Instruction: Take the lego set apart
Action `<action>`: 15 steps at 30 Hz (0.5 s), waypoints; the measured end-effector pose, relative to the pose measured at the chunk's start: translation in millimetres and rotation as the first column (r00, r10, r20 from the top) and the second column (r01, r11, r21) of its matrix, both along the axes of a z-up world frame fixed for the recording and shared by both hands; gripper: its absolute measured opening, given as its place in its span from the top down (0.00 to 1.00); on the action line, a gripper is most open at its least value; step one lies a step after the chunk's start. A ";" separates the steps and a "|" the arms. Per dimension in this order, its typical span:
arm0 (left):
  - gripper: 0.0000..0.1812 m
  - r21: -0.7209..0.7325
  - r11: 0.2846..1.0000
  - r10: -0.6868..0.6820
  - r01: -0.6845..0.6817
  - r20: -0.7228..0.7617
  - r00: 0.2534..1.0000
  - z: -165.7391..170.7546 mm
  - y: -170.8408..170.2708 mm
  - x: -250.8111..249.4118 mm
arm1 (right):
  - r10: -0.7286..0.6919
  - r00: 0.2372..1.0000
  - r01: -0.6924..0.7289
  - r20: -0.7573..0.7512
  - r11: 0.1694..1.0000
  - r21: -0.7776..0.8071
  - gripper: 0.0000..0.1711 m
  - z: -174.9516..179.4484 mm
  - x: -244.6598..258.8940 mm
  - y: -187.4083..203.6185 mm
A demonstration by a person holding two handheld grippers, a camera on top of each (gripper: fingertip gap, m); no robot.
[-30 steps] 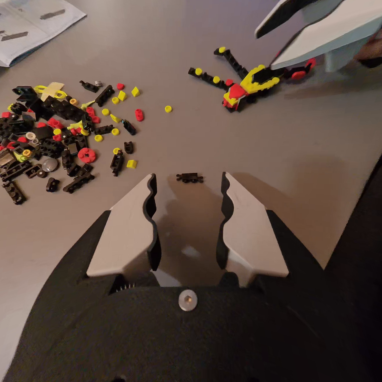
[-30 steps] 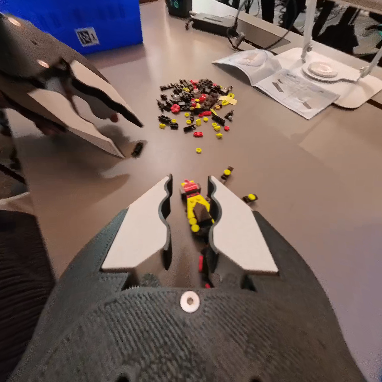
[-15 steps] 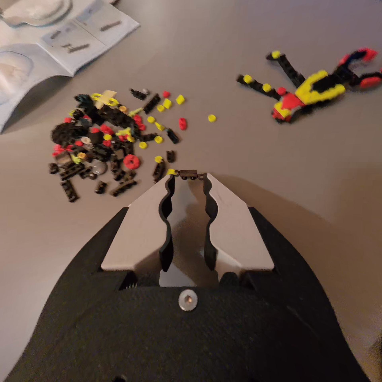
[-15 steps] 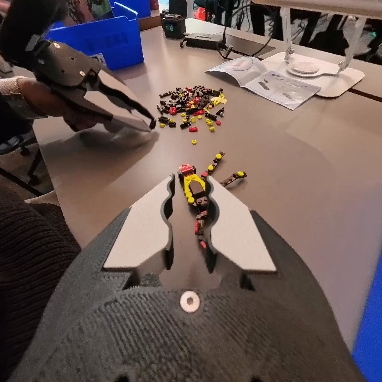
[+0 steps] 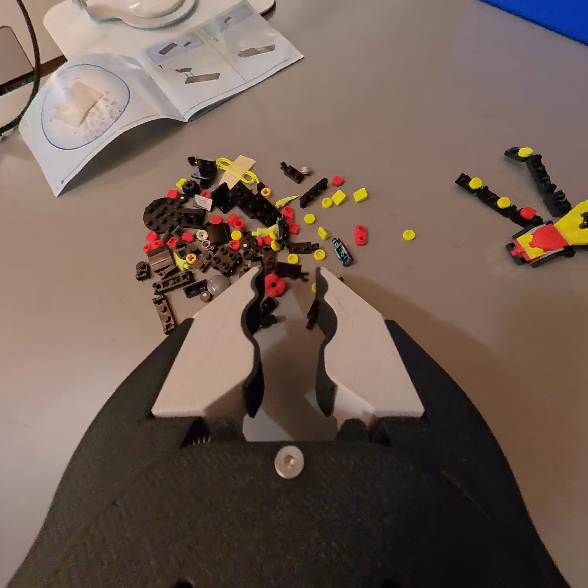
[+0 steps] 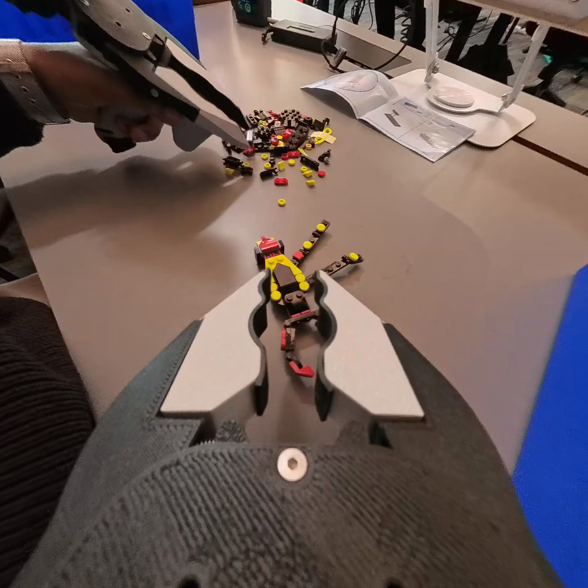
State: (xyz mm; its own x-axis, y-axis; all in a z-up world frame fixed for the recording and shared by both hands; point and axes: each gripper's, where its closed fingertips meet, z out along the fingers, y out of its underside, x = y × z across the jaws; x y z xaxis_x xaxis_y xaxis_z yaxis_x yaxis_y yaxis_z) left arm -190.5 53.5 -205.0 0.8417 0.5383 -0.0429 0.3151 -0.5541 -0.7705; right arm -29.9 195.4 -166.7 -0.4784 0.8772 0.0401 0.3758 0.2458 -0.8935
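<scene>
The right gripper (image 6: pixel 291 280) is spread, holding nothing — the lego model (image 6: pixel 288 286) lies on the table (image 6: pixel 413 241) between its fingers, long axis running up the frame, red head end uppermost. The left gripper (image 5: pixel 288 273), also parted, hovers at the loose-brick pile (image 5: pixel 241 222) in mid-frame.

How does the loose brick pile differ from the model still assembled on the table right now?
The loose brick pile is scattered single pieces; the assembled model is still joined, with two black studded arms. The left gripper is open at the pile's near edge; the right gripper is open around the model's body. The pile lies nearer the instruction booklet. Both share black, yellow and red bricks.
</scene>
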 end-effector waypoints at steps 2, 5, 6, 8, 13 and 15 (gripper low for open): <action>0.75 -0.001 1.000 -0.007 0.007 -0.002 1.000 1.2 -1.0 3.1 | 0.003 1.000 -0.003 0.013 1.000 -0.009 0.85 -2.0 -0.4 -0.7; 0.71 0.062 0.998 0.001 0.000 -0.011 1.000 15.4 0.1 10.2 | 0.013 0.999 -0.013 0.035 1.000 -0.004 0.84 -6.1 0.1 -0.7; 0.71 0.092 0.996 -0.012 0.013 -0.013 1.000 21.7 4.1 16.8 | 0.019 0.999 -0.020 0.049 1.000 0.017 0.85 -9.4 1.1 1.3; 0.71 0.141 0.986 -0.091 0.092 -0.014 0.996 31.9 21.3 39.5 | 0.033 0.994 -0.037 0.103 0.998 0.043 0.86 -17.9 5.5 6.2; 0.69 0.136 0.931 -0.344 0.339 0.015 0.939 20.9 84.7 110.0 | 0.039 0.987 -0.030 0.155 0.998 -0.061 0.86 -14.5 10.6 14.0; 0.67 0.117 0.908 -0.405 0.403 -0.010 0.914 15.1 105.7 126.7 | 0.041 0.984 -0.024 0.171 0.995 -0.099 0.86 -15.2 10.7 14.6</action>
